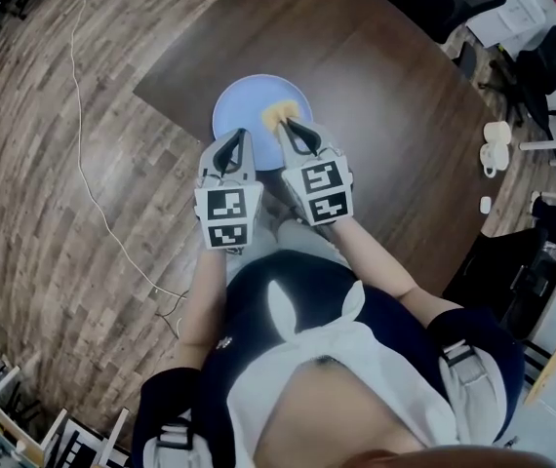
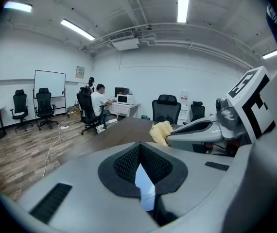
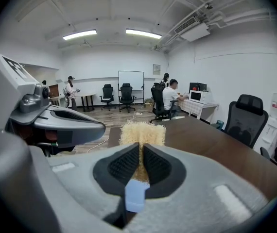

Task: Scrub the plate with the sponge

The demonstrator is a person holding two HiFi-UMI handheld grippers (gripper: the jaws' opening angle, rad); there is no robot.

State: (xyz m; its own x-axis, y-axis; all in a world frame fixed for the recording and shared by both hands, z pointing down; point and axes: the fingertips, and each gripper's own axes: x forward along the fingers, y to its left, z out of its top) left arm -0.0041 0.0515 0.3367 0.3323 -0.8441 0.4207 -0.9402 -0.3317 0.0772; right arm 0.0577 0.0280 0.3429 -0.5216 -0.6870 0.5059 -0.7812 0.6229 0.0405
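Sponge (image 1: 277, 115) is clamped in the right gripper (image 1: 293, 130), just above the right half of the plate (image 1: 244, 100), which lies flat on the table (image 1: 385, 115). The plate's near rim is pinched by the left gripper (image 1: 232, 146). Only a downward press is judged necessary.
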